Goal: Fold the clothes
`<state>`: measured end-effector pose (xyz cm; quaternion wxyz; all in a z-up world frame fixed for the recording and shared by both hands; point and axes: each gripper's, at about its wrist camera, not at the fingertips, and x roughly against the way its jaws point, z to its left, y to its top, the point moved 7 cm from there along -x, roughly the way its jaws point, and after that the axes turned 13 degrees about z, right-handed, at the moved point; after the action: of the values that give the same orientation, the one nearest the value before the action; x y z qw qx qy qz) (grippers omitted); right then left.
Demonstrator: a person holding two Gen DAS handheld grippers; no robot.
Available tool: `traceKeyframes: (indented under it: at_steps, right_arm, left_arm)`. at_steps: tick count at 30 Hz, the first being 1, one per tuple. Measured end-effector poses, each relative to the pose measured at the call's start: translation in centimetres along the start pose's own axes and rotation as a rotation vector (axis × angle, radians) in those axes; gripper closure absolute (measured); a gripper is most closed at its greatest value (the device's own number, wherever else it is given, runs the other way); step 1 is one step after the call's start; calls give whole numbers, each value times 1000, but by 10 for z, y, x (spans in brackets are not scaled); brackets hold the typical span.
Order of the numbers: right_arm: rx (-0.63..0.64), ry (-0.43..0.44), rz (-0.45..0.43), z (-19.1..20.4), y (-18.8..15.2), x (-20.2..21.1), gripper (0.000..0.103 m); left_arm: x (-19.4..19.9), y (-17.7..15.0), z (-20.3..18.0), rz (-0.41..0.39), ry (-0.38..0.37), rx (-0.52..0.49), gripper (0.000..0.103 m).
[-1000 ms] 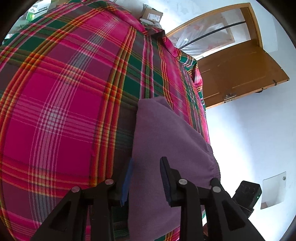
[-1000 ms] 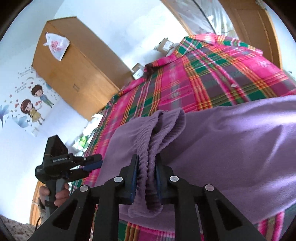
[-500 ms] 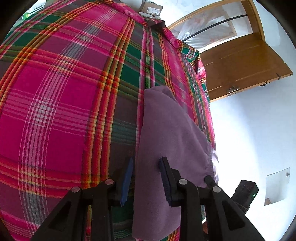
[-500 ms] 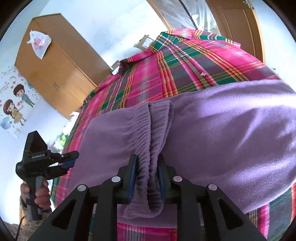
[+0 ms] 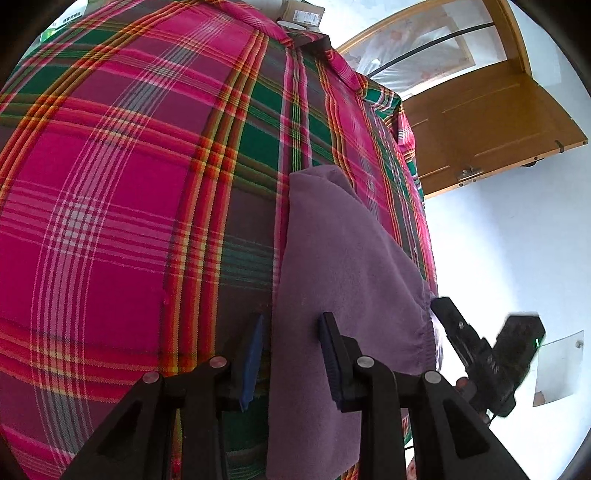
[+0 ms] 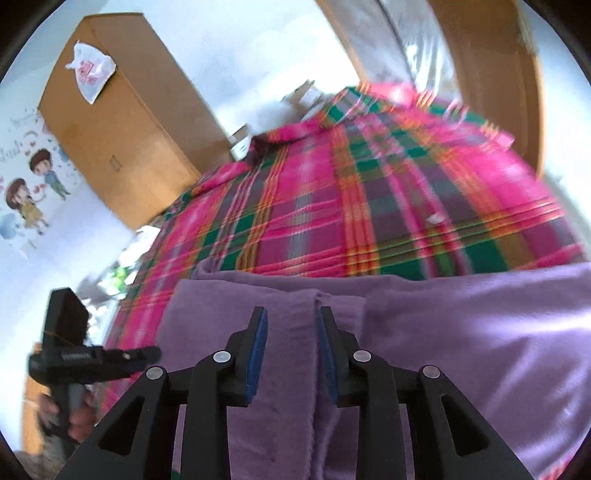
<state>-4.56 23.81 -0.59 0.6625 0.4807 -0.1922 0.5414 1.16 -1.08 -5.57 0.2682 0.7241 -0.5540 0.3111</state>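
Observation:
A purple fleece garment (image 5: pixel 343 280) lies folded on a bed under a pink, green and orange plaid sheet (image 5: pixel 129 192). My left gripper (image 5: pixel 291 325) stands open, its blue pads either side of the garment's left edge. In the right wrist view the same garment (image 6: pixel 461 332) spreads across the foreground, with a ridge of fabric running between the fingers. My right gripper (image 6: pixel 290 317) is open over that ridge and holds nothing. The other hand-held gripper (image 5: pixel 480 354) shows at the garment's gathered waistband (image 5: pixel 424 325).
A wooden wardrobe (image 6: pixel 122 125) with a plastic bag on top stands beyond the bed. An open wooden door (image 5: pixel 487 133) is past the bed's far corner. Cardboard boxes (image 5: pixel 301 14) sit at the head of the bed. A person's hand (image 6: pixel 66 413) holds the left gripper.
My right gripper has opened and let go of the bunched waistband, which now lies flat on the garment. The left gripper stayed open and shifted slightly along the garment's edge.

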Motion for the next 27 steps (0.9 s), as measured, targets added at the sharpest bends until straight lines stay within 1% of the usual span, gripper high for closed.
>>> traceKeyframes:
  at_steps: [2, 4, 5, 6, 7, 8, 10, 12, 13, 14, 16, 18, 22, 25, 27]
  right_arm:
    - [-15, 36, 46, -2, 8, -9, 74]
    - [-30, 44, 78, -4, 11, -17, 75]
    - [-38, 45, 88, -5, 12, -19, 81]
    - [-37, 42, 97, -6, 12, -21, 92]
    - [-38, 42, 100, -7, 11, -22, 93]
    - [-43, 48, 89, -9, 11, -21, 96]
    - [-59, 56, 49, -15, 11, -15, 98]
    - [-114, 68, 10, -26, 10, -9, 98]
    - [-136, 59, -3, -31, 10, -8, 99]
    - [-140, 13, -19, -34, 9, -7, 103]
    - [-151, -65, -45, -41, 8, -4, 103]
    - [-168, -48, -38, -46, 4, -2, 102]
    - [-122, -73, -68, -38, -1, 11, 99]
    - [7, -115, -99, -11, -8, 21, 97]
    - [109, -141, -99, 9, -19, 20, 95]
  left_arm:
    - [0, -1, 1, 1, 2, 4, 72]
    - [-2, 0, 1, 1, 1, 3, 72]
    - [-2, 0, 1, 1, 0, 2, 72]
    - [-2, 1, 1, 0, -1, 2, 72]
    - [-2, 1, 1, 0, -2, 1, 72]
    - [-2, 0, 1, 0, -3, 1, 72]
    - [-1, 0, 1, 0, -2, -3, 72]
    - [-1, 0, 0, 0, 1, -10, 71]
    - [-2, 0, 0, -1, 1, -11, 71]
    - [-2, 0, 0, -1, 3, -10, 71]
    - [-2, 0, 0, -2, 3, -10, 71]
    - [-1, -1, 0, -3, 2, -9, 71]
    - [-1, -1, 0, -5, 3, -7, 71]
    - [-2, 0, -1, -5, 2, -7, 71]
    - [-2, 0, -1, -6, 2, -7, 71]
